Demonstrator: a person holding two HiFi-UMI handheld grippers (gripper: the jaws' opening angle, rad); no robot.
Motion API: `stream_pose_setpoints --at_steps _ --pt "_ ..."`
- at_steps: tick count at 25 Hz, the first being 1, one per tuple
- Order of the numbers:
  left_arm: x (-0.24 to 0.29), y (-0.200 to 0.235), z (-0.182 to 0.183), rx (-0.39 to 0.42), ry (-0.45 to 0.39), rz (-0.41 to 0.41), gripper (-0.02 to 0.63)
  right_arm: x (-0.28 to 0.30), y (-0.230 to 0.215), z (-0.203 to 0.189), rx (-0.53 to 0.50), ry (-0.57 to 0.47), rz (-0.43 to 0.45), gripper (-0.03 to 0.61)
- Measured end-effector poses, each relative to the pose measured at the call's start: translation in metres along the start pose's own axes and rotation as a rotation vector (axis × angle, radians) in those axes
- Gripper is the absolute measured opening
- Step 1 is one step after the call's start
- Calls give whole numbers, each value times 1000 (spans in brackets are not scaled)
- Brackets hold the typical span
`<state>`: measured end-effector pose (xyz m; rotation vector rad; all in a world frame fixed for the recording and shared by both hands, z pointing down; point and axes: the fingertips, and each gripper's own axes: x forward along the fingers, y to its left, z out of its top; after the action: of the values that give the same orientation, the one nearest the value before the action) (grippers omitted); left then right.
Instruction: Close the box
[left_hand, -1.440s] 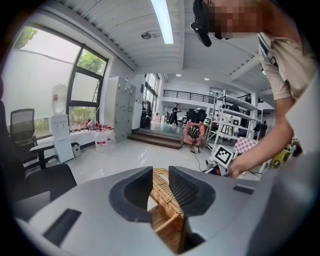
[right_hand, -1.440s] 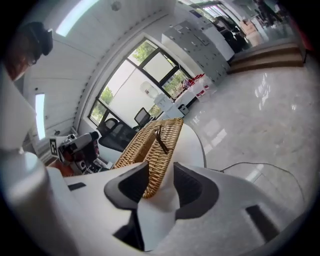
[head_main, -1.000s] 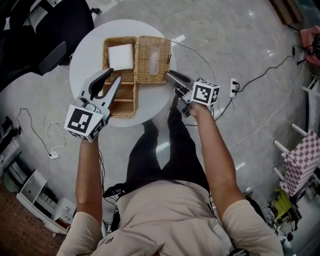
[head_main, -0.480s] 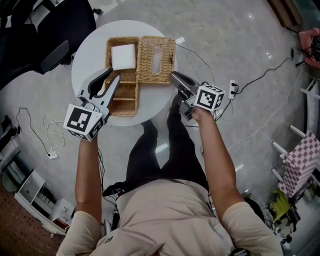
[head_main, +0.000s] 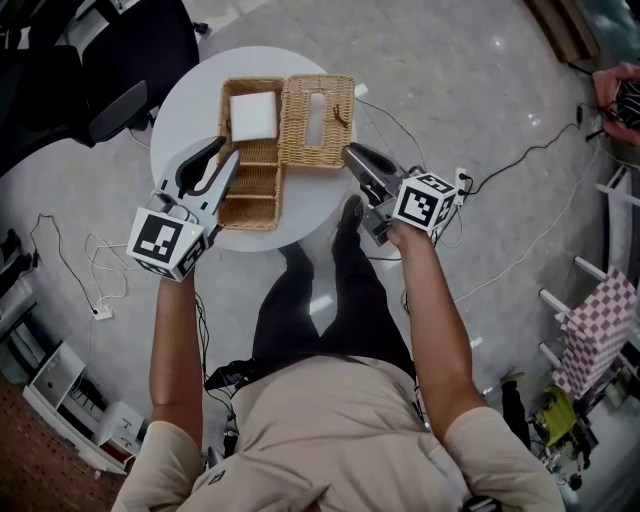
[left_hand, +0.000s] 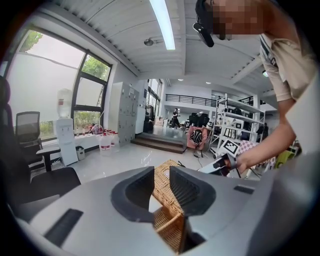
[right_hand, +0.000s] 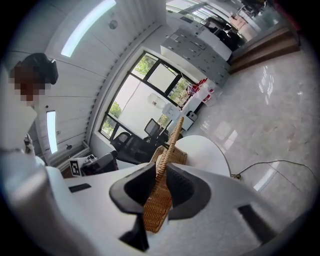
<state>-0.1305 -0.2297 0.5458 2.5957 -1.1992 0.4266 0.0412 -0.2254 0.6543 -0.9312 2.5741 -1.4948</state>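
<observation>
We see the wicker box (head_main: 250, 185) lying open on the round white surface (head_main: 185, 110), towards its middle. Dividers split the box into compartments. A white block (head_main: 254, 115) fills the far compartment. The ones nearer to us look bare.

The lid (head_main: 318, 120) is also wicker, with a slot cut in it. It is swung out to the right of the box and meets it along the box's right edge.

The right tongs (head_main: 358, 160) are clamped on the near right corner of the lid. In the right gripper view both pads press the woven panel edge-on (right_hand: 161, 185), and the panel runs up and away from them.

The left tongs (head_main: 212, 165) stand apart over the box's left wall, near its front half. In the left gripper view the wicker rim shows in the gap (left_hand: 161, 187), with white surface visible beside it, so the pads do not press on it.

Around the surface lies a pale polished floor (head_main: 480, 80). A thin cable (head_main: 520, 150) trails across it to our right, and a black chair (head_main: 110, 60) stands just beside the surface at the upper left.
</observation>
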Motion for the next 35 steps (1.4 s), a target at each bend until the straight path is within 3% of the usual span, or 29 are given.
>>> stream_pose_setpoints --at_steps 22,35 --pt "-57 35 38 -5 -66 36 84 50 114 24 -203 61 71 72" --pt "-69 45 43 -13 -93 64 84 81 132 18 -288 127 86 77"
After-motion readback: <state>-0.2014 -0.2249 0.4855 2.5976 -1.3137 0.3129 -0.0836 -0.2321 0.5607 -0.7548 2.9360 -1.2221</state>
